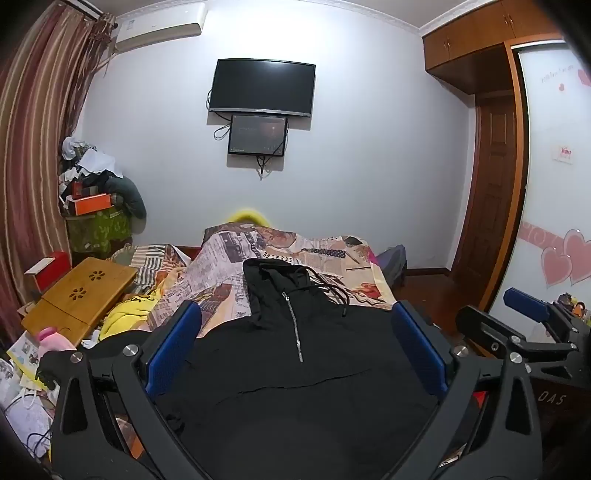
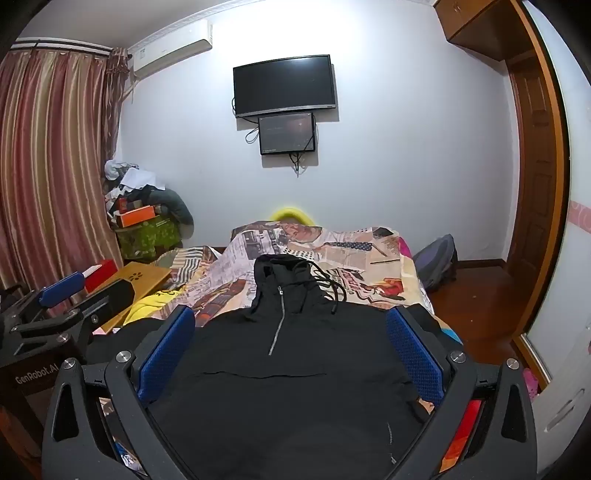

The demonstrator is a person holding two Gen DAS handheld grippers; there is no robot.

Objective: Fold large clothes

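Since the black hoodie [image 1: 295, 369] lies flat on the bed [image 1: 332, 258], front up, both the left gripper [image 1: 295, 350] and right gripper [image 2: 291, 354], spread wide and empty, should pinch opposite edges evenly.

A pale wall [image 1: 369, 166] carries a dark television [image 1: 262, 86] with a smaller screen [image 1: 257, 135] just below. An air conditioner [image 1: 162, 27] sits near the striped curtains [image 1: 33, 147]. A wooden wardrobe [image 1: 476, 40] and door [image 1: 487, 192] stand right, above dark wooden floor [image 2: 476, 306].
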